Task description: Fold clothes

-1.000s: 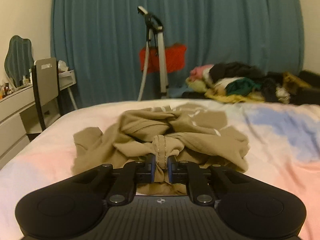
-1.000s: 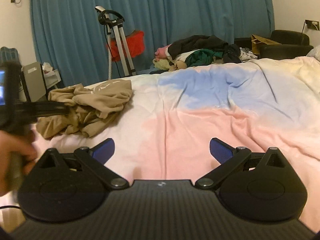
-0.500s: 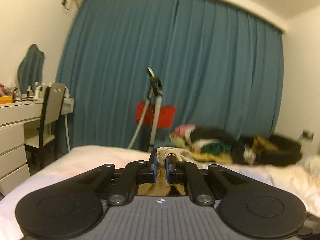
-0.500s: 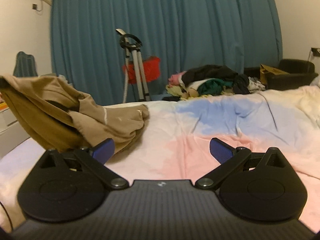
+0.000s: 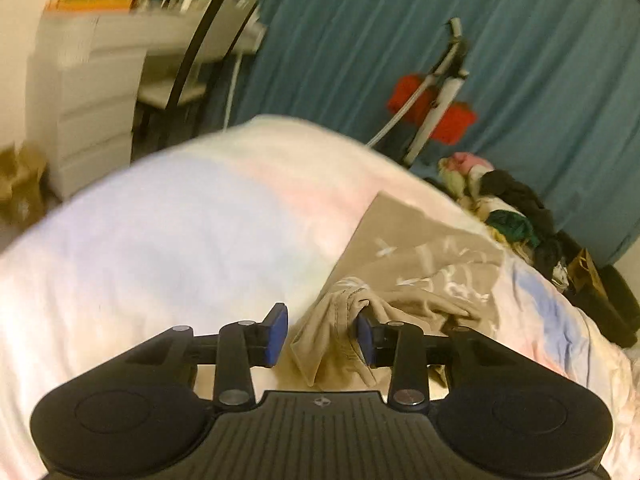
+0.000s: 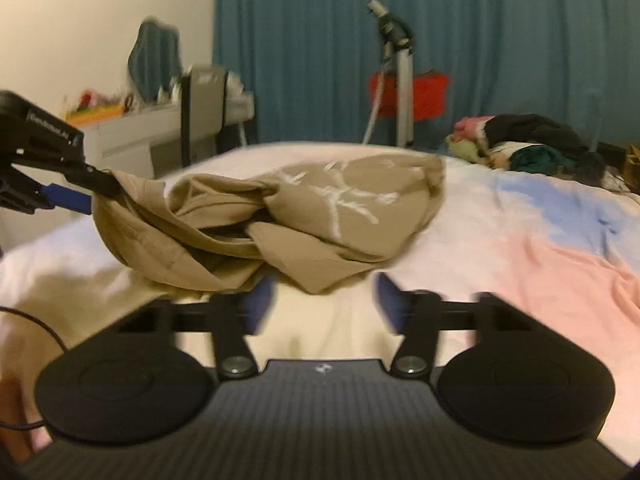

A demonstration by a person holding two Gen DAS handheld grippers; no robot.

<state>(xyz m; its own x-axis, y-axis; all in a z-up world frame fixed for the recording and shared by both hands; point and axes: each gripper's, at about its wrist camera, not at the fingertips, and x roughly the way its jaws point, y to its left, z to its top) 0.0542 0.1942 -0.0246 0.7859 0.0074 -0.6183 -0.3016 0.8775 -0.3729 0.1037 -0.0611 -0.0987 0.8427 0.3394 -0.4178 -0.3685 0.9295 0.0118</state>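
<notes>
A soft bedspread in pastel pink, blue and cream (image 6: 540, 248) fills the foreground, with a pleated teal curtain (image 6: 500, 40) across twelve o'clock, a white drawer unit (image 5: 88, 120) at ten in the left wrist view, and a heap of mixed clothes (image 6: 532, 144) at two. A silver tripod with a red cloth (image 6: 404, 88) stands before the curtain. The crumpled tan shirt with white print (image 6: 304, 208) lies bunched mid-bed. The left gripper (image 5: 322, 334) has its blue pads parted, a fold of tan cloth lying loose between them and touching the right pad; from the right wrist view it meets the shirt's edge at nine o'clock. The right gripper (image 6: 324, 300) is spread wide, blurred, just short of the shirt's near hem, holding nothing.
</notes>
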